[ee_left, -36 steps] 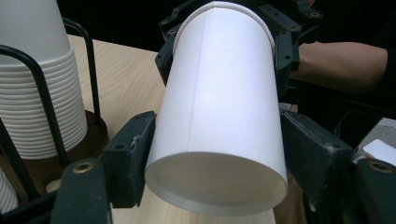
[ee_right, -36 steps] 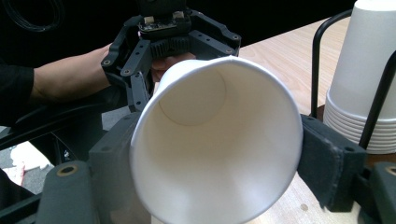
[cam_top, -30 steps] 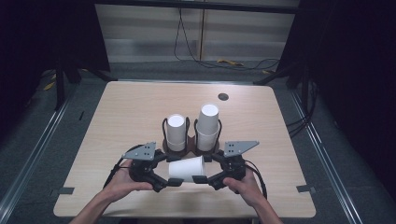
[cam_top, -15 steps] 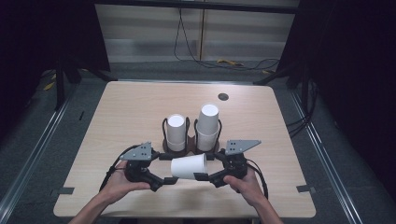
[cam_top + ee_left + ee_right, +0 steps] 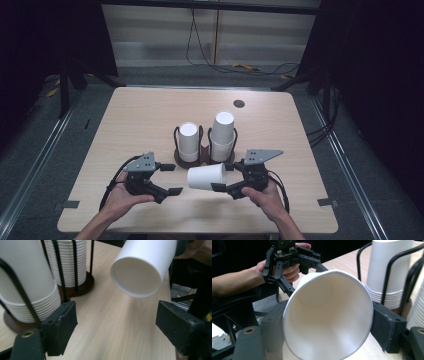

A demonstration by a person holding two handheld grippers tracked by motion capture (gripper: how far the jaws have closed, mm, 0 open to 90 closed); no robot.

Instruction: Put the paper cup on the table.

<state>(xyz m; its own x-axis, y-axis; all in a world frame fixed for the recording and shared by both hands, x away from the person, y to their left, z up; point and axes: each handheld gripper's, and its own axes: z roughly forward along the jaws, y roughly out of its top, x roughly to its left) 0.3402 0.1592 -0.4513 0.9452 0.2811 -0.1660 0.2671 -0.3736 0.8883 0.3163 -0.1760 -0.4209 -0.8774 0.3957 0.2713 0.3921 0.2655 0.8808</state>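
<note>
The left tongs (image 5: 169,179) stand wide open over the desk (image 5: 135,120), their pads clear of everything; the jaws have just been opening, then eased in a touch, with nothing between them, which reads as a release after a handover. Next along, a single white paper cup (image 5: 206,177) lies sideways above the desk, base toward the left tongs; the right tongs (image 5: 216,187) grip it near the rim, pads pressing either side (jaws just closing a little further), presumably to carry it alone. Behind, two wire cup holders (image 5: 188,157) keep stacks of upturned cups (image 5: 222,135) upright and together, probably where this cup belongs.
</note>
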